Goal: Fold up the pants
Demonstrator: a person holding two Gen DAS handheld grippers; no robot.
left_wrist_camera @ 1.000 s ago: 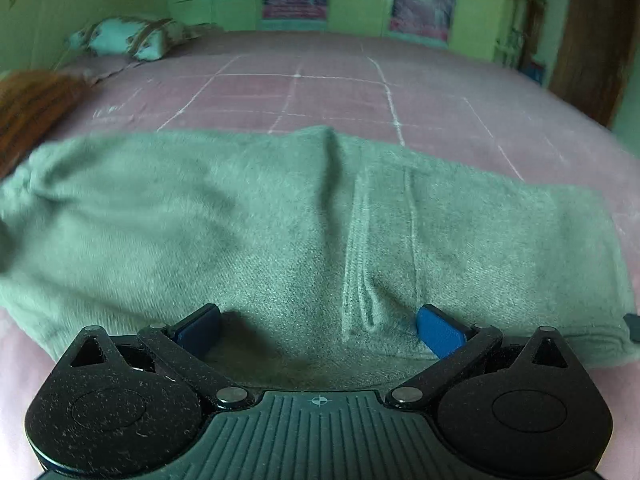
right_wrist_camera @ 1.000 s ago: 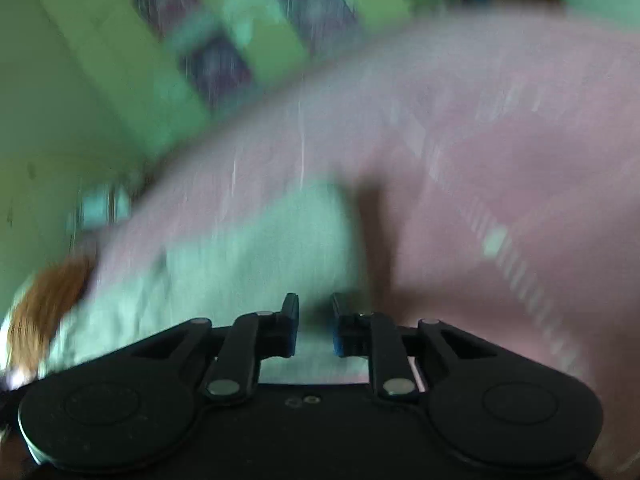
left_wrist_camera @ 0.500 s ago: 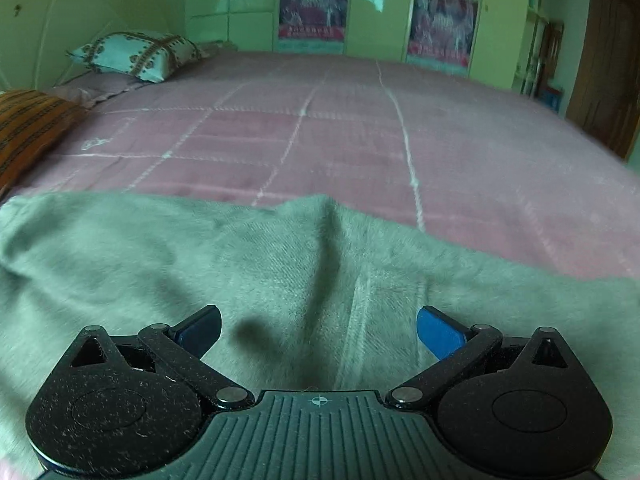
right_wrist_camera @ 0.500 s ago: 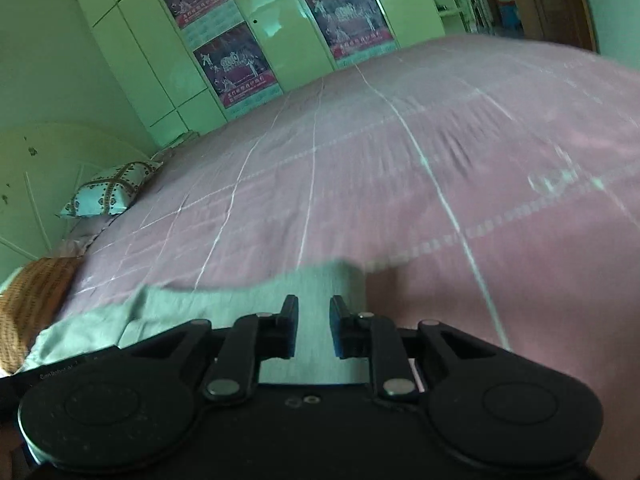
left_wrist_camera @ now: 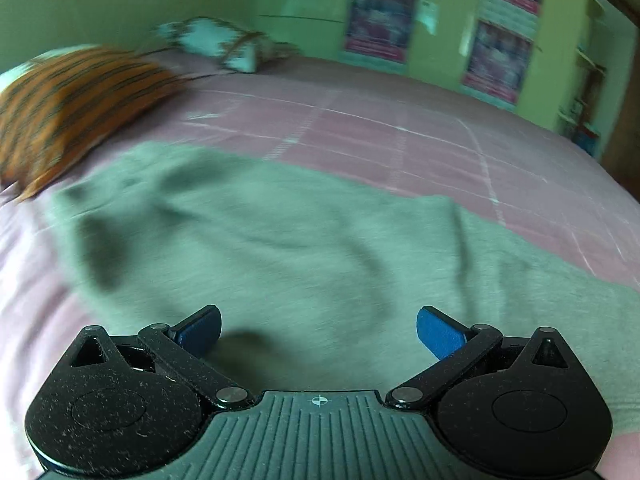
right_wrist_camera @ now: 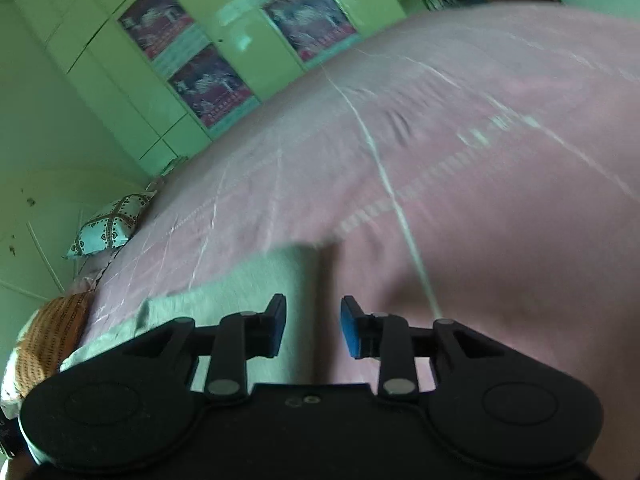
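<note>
The pants (left_wrist_camera: 304,248) lie flat on the bed (left_wrist_camera: 400,136), long axis running from about 9 o'clock to 3 o'clock across the left wrist view. The left gripper (left_wrist_camera: 319,330) hangs over their middle, jaws spread wide, nothing between them; cloth fills the view ahead from 10 to 2 o'clock. In the right wrist view only one end of the pants (right_wrist_camera: 256,280) shows, at 11 o'clock from the right gripper (right_wrist_camera: 313,326), its edge running down between the jaws. These jaws have just been opening and stand parted with a narrow gap, pressing on nothing. Judged from this, the right gripper is nearer an end edge, the left nearer the mid-length; the next fold likely turns on carrying one end along that long axis.
</note>
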